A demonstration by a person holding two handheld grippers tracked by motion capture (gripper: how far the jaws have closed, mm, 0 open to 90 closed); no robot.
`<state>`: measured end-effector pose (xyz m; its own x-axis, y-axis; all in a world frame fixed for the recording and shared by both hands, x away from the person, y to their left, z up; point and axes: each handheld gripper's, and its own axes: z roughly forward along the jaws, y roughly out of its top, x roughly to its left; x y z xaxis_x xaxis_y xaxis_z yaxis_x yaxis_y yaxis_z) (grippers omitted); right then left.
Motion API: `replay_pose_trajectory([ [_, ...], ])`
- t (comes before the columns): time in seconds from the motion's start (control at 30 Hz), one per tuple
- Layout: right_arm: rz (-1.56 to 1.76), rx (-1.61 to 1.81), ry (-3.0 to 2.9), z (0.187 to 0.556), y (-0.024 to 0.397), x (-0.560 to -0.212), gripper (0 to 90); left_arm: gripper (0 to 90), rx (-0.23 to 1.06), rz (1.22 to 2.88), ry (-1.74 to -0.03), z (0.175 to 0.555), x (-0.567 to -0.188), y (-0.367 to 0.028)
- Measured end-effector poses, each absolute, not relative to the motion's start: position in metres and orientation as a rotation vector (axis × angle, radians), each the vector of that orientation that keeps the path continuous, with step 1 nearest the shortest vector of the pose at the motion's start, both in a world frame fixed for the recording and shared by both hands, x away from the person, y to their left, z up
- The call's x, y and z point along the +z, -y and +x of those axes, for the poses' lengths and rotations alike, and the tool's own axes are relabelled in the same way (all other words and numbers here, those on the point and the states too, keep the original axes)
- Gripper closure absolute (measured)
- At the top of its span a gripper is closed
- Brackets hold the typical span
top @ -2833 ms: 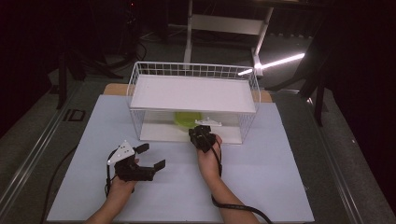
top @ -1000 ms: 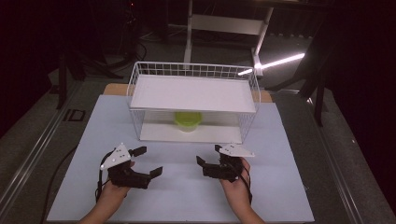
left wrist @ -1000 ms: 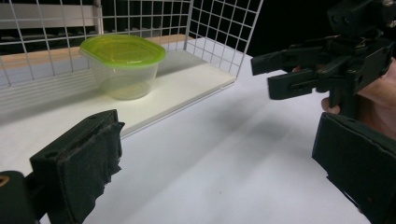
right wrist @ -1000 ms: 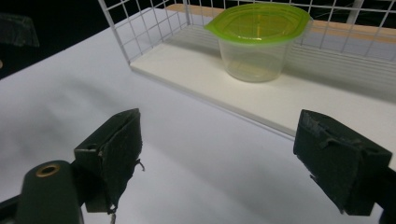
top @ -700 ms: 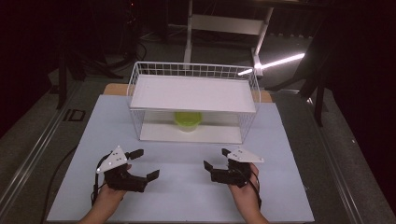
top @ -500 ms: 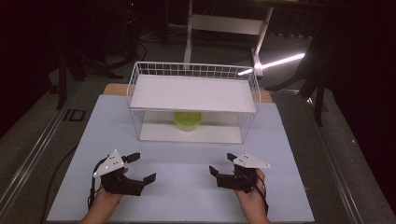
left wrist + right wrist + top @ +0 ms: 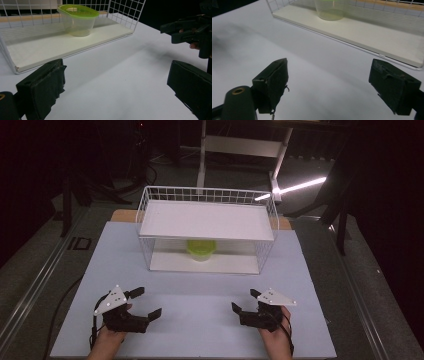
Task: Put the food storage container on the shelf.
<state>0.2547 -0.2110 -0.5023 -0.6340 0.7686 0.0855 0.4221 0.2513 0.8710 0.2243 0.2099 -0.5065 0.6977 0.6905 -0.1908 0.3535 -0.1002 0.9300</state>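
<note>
Left gripper [image 7: 145,303] sits lower left of the high view, black jaws spread wide with nothing between them, grey three-cornered plate on top, held in a hand [image 7: 107,340] at the bottom edge. Right gripper [image 7: 245,301] lower right of that view, jaws likewise apart and empty, same grey plate, hand [image 7: 275,342] under it. Both rest low over a smooth matte white table sheet [image 7: 200,295], well apart from each other. Jaw pads look like blocky black rubber or foam with frayed, torn edges in both gripper views. Plastic tub [image 7: 201,250], round and tapered, translucent pale green body with a bright lime lid, stands upright on the lower shelf of a white wire basket rack [image 7: 145,220], centre of the high view, well apart from both grippers. In the left gripper view the tub [image 7: 78,20] is upper left, on a flat cream board [image 7: 62,47] with square wire grid behind. In the right gripper view the tub [image 7: 331,10] is cut off at top centre, lid out of frame. Upper shelf [image 7: 207,220] is a plain flat white panel. Dark floor around the table.
</note>
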Motion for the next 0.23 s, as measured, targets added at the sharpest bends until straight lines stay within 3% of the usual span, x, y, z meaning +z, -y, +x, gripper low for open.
replay_pose_trajectory([
  [0.23, 1.096, 1.330, -2.168, 0.2556, 0.2141, -0.5043, 15.8, 2.3, 0.341, 1.694, -0.844, 0.2244, -0.5068, -0.2091],
])
